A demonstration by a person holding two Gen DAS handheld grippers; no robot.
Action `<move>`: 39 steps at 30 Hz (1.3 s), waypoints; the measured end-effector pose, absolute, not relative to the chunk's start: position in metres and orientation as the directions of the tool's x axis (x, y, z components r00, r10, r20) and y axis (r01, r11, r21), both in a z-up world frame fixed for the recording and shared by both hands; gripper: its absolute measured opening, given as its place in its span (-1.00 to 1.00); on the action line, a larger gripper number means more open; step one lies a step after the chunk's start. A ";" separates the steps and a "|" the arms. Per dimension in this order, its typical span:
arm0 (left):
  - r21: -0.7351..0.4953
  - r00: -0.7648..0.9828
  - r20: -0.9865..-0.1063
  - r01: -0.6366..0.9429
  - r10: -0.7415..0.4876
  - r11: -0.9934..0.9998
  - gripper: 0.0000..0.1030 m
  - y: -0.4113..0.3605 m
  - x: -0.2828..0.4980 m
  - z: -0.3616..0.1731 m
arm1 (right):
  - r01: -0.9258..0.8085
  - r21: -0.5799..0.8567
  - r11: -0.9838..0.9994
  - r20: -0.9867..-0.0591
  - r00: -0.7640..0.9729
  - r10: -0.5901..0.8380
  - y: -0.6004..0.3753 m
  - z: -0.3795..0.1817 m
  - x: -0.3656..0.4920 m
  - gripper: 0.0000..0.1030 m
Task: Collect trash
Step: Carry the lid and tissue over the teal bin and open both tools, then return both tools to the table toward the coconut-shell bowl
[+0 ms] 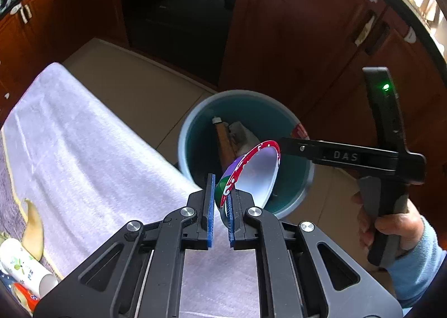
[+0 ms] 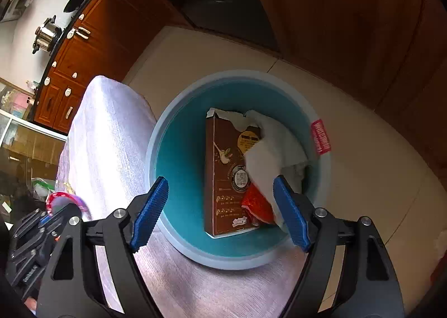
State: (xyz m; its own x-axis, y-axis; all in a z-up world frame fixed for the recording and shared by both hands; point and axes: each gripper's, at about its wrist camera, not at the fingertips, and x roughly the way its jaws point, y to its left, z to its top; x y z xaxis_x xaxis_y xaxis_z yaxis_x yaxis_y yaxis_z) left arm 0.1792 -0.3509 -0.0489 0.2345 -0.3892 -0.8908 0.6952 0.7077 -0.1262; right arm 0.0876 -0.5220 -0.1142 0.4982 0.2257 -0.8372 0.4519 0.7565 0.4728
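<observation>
A teal bin (image 1: 195, 133) with a pale rim stands on the floor beside the table; it also shows in the right wrist view (image 2: 178, 155). It holds a brown carton (image 2: 223, 178), white crumpled paper (image 2: 268, 155) and a red wrapper (image 2: 255, 203). My left gripper (image 1: 220, 197) is shut on the rim of a paper cup (image 1: 259, 172) with a red rim and white inside, tilted over the bin's near edge. My right gripper (image 2: 220, 206) is open and empty above the bin; it shows from the side in the left wrist view (image 1: 293, 144).
A table with a white cloth (image 1: 83, 150) lies left of the bin. At its near left are a banana peel (image 1: 33, 228), a white tube (image 1: 25, 267) and an orange packet (image 1: 26, 297). Wooden cabinets (image 1: 293, 38) and a dark oven (image 1: 178, 18) stand behind.
</observation>
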 end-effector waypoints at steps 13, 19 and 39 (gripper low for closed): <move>-0.125 0.144 -0.926 0.754 -0.349 0.645 -0.78 -0.410 0.181 -0.101 | 0.511 0.461 0.725 -0.823 0.553 0.133 -0.550 -0.083 0.061 0.63; -0.098 0.197 -0.915 0.740 -0.353 0.665 0.29 -0.402 0.181 -0.093 | 0.505 0.453 0.735 -0.825 0.550 0.130 -0.547 -0.079 0.060 0.63; -0.129 0.308 -0.869 0.616 -0.388 0.777 0.63 -0.288 0.154 -0.035 | 0.381 0.440 0.813 -0.819 0.542 0.189 -0.465 -0.041 0.066 0.64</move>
State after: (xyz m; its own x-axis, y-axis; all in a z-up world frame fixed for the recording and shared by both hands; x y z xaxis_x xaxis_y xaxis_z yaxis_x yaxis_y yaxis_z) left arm 0.1536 -0.2883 -0.0346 0.3075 -0.3876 -0.8690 0.6156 0.7774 -0.1289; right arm 0.0664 -0.4653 -0.0415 0.5424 0.1887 -0.8187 0.3813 0.8130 0.4400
